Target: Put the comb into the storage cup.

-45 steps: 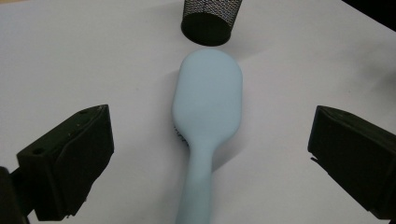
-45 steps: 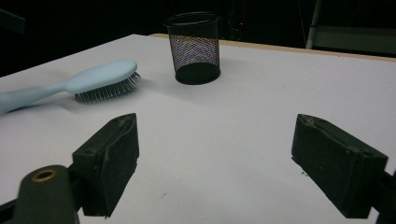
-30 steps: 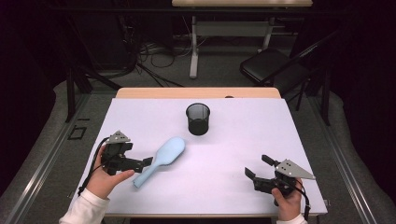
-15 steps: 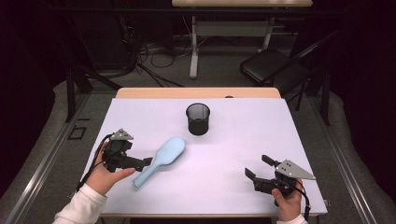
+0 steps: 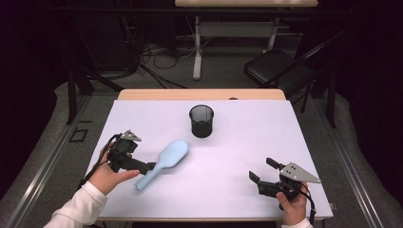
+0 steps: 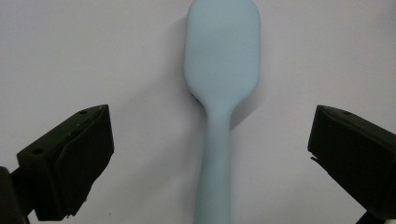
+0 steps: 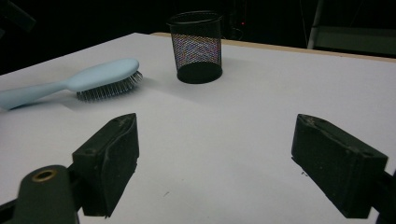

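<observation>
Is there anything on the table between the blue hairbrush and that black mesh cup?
No. In the right gripper view, only bare white table separates the hairbrush from the mesh cup; the high view shows the same gap.

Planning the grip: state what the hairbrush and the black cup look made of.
Hairbrush: likely matte plastic, with a smooth, even pale-blue back and handle; bristles look like thin metal or stiff pins, uncertain. Black cup: wire mesh, probably painted metal, since you see through its wall.

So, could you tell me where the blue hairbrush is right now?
In the high view the blue hairbrush lies bristles-down left of centre on the table, its handle between the left gripper's open jaws.
</observation>
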Motion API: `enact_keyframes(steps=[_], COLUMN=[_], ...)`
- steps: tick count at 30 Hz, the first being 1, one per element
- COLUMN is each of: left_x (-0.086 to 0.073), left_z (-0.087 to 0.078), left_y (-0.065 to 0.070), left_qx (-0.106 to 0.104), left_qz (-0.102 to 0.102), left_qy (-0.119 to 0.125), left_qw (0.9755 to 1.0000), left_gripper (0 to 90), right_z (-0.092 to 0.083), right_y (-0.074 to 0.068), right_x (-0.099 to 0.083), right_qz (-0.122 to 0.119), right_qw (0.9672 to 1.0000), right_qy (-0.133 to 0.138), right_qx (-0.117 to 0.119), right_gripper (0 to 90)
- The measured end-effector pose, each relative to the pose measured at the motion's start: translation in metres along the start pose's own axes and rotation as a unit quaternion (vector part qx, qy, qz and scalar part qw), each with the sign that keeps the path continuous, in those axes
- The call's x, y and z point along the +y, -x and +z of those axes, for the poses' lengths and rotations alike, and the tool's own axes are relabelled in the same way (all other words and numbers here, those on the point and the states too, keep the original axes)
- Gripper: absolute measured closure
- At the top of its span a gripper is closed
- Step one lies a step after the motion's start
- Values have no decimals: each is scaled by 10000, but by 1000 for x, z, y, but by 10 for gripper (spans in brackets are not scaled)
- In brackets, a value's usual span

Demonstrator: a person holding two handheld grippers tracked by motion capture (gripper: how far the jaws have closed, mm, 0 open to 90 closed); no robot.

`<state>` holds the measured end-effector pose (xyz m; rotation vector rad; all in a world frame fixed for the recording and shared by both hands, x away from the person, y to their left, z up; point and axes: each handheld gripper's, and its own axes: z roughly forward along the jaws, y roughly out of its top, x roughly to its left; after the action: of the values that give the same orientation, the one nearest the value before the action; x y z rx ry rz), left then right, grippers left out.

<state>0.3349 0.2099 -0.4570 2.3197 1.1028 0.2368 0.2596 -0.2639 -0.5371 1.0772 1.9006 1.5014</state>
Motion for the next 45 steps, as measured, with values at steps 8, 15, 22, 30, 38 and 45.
enact_keyframes(steps=[8, 15, 22, 30, 38, 45], left_x=[4, 5, 8, 13, 15, 19], left_z=[5, 9, 18, 33, 48, 57], left_y=[-3, -6, -9, -9, -3, 1], left_qx=[-20, -7, 2, 29, 51, 85], left_qz=[-22, -12, -24, 0, 112, 218], left_qy=[-199, -386, -619, -888, -1179, -1377], left_qw=[9998, 9993, 9981, 9960, 9929, 9902], left_gripper=[8, 9, 8, 8, 9, 15], right_z=[0, 0, 1, 1, 1, 2], right_y=[0, 0, 0, 0, 0, 0], right_x=[0, 0, 0, 0, 0, 0], right_qz=[-1, -4, -45, -36, -36, -54], right_qw=[10000, 10000, 10000, 10000, 10000, 10000], right_qy=[-12, -37, -9, 9, 2, 7], right_qx=[2, 9, 2, 0, 5, 19], right_gripper=[146, 146, 146, 146, 146, 146])
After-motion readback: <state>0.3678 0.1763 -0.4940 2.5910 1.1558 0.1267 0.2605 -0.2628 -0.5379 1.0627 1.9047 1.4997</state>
